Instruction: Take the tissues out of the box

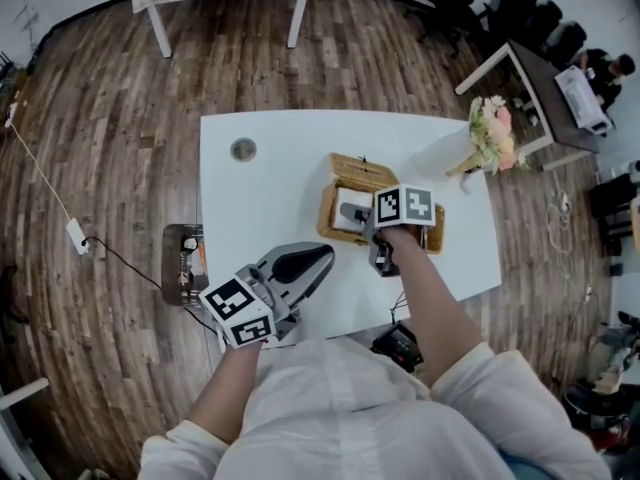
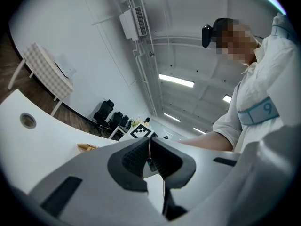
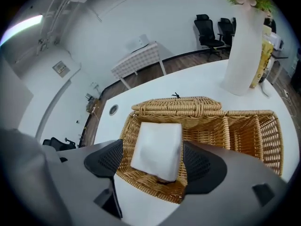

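So nothing's out yet: the tissues (image 3: 157, 147) sit in the wicker box's (image 3: 197, 108) 9 o'clock compartment, right gripper (image 3: 155, 160) jaws spread either side, left gripper (image 2: 149, 158) jaws pressed together.

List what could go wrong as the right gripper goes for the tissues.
The open right gripper lines up over the tissues, close to the wicker box walls, so a jaw may snag the weave. The left gripper is shut and away from the box; with nothing steadying it, it might lift or slide toward the vase.
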A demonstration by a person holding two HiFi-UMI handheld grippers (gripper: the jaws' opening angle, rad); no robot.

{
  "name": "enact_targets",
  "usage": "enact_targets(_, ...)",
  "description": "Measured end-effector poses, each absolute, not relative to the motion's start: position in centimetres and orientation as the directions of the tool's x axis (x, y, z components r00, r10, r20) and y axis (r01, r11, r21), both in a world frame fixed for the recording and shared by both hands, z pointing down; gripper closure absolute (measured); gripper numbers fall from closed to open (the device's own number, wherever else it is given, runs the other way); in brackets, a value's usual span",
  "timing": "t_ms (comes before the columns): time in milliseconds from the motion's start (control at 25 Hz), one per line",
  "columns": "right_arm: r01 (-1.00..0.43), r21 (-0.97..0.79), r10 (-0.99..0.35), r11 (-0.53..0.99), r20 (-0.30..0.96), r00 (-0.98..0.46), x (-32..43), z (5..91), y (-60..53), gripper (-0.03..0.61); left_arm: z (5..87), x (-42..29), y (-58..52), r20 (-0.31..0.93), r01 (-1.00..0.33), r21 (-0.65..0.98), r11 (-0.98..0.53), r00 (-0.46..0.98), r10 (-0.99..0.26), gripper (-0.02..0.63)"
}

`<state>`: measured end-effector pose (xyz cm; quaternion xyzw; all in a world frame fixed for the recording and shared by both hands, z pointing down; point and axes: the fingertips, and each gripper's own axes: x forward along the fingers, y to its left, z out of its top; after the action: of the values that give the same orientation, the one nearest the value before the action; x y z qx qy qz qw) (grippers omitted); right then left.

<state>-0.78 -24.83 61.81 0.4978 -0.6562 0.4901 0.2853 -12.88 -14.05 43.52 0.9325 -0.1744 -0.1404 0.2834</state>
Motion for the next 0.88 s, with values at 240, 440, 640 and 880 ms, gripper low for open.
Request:
enact_targets(240, -0.943, -0.334, -0.282, -0.01, 0.905, -0.318, -0.7, 63.2, -24.9, 0.182, 43.8, -13.3, -14.1, -0.165, -0.243, 0.581, -0.777, 0.899, -0.405, 0.611)
enact_targets(440, -0.936, -0.341, -0.189, -0.091, 0.929, -0.32, -0.9, 64.9, -24.7, 0.181, 43.9, -13.5, -14.1, -0.17, -0.239, 0.585, -0.775, 0.899, -0.405, 0.611)
enact_targets(640, -0.932, -0.33, -0.157, -0.151, 0.939, -0.307, -1.0, 65.8, -24.7, 0.181, 43.9, -14.0, -13.9, -0.17, -0.237, 0.584, -0.777, 0.9, -0.402, 0.611)
enact_targets(880, -0.965, -0.241, -0.089, -0.101, 0.968, -0.233, -1.1, 67.0, -24.5, 0.181, 44.3, -14.7, -13.8, -0.163, -0.245, 0.588, -0.771, 0.897, -0.41, 0.611)
